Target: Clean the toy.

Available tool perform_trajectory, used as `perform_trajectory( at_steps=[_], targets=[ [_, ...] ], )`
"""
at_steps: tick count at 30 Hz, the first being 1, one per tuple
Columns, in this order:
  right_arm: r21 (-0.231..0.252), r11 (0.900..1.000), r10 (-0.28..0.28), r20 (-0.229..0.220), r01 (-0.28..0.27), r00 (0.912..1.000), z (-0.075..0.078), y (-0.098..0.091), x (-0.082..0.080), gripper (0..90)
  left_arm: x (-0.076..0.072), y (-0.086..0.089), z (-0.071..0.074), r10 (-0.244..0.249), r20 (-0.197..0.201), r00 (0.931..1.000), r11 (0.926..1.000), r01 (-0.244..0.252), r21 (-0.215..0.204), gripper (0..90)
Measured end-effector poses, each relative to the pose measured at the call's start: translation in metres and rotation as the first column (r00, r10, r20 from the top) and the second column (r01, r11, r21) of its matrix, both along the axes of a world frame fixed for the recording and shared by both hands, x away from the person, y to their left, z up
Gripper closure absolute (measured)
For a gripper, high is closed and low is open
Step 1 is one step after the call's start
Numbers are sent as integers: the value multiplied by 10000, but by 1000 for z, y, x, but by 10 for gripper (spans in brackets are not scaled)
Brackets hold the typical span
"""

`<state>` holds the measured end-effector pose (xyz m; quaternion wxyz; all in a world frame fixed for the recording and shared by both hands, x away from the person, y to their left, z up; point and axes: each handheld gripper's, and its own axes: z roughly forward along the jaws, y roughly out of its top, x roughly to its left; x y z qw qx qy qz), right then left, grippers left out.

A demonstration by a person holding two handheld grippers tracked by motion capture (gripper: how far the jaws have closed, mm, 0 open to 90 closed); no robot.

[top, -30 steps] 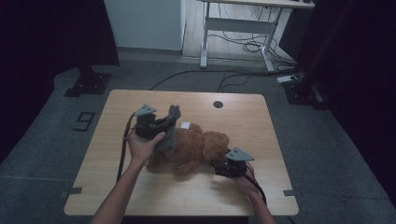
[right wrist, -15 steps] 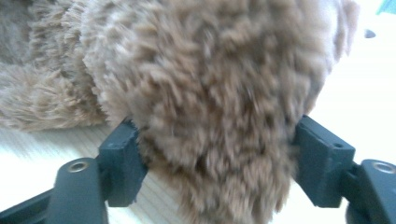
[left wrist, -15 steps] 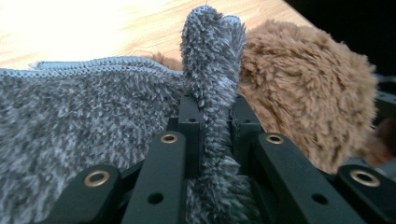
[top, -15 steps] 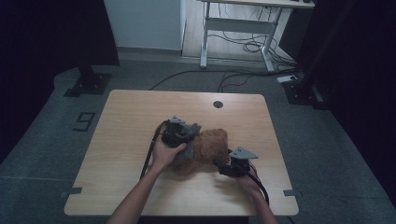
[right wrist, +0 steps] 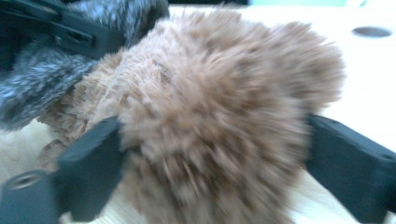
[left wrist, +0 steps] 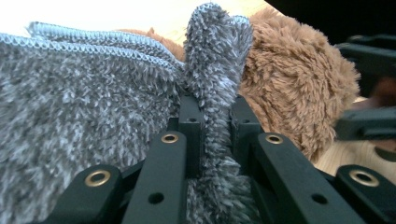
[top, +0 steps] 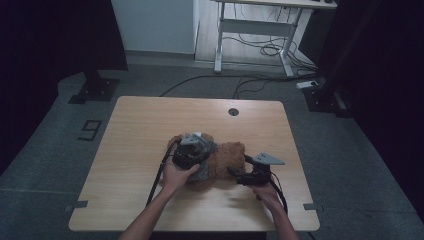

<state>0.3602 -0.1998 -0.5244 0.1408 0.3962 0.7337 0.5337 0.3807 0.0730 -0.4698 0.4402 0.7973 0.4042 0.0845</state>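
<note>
Left tongs (left wrist: 212,140), moved right, pinch one grey cloth (left wrist: 84,121); right tongs (right wrist: 210,154) clasp one brown plush (right wrist: 219,107).

Grey carpet floor (top: 60,130), white desk (top: 260,22), dark curtains (top: 50,35) at both sides.

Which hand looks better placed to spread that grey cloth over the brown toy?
The left. Its gripper already pinches a fold of the grey cloth lying on the brown plush toy. The right gripper straddles the toy itself, probably steadying it.
</note>
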Motion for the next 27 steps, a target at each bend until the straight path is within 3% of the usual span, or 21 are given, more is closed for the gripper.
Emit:
perform_trajectory(
  at_steps=[2,4,7,9,12,16,20,21,22,24,27],
  targets=[
    [-426,9990,91,-137,-96,9999,-5,13,4,14,-2,0,-1,-29,26,10000,10000,29,8,786],
    [-832,9965,67,221,-48,9997,-8,18,4,127,-3,-1,0,32,7,10000,10000,-32,49,785],
    [-1029,9945,209,314,-176,9993,-7,18,3,259,-1,-2,7,81,-170,9998,9999,-83,-129,784],
    [-1179,9930,138,400,-90,9991,-6,18,0,295,-1,-10,17,27,-33,10000,10000,-27,-6,785],
    [-1193,9927,-87,587,156,9982,-8,19,-4,311,0,-33,33,-428,132,9990,9991,428,-13,785],
    [-1339,9905,-194,793,299,9967,-8,22,-7,322,6,-86,51,-1046,301,9941,9944,1040,203,784],
    [-1687,9845,-282,1157,476,9929,-9,24,-15,340,17,-122,39,-1240,-207,9921,9870,1254,1000,780],
    [-1741,9835,-279,1192,485,9925,-9,24,-16,346,19,-128,28,-1273,-370,9912,9793,1315,1538,779],
    [-1780,9827,-297,1211,511,9922,-9,23,-17,358,20,-128,20,-1324,-432,9903,9776,1376,1590,778],
    [-1857,9812,-321,1126,528,9931,-11,23,-16,373,20,-121,12,-1183,-422,9921,9891,1215,826,783],
    [-1948,9799,-174,1275,422,9917,-12,24,-16,392,20,-109,16,-1140,-526,9921,9914,1170,590,787]
  ],
)
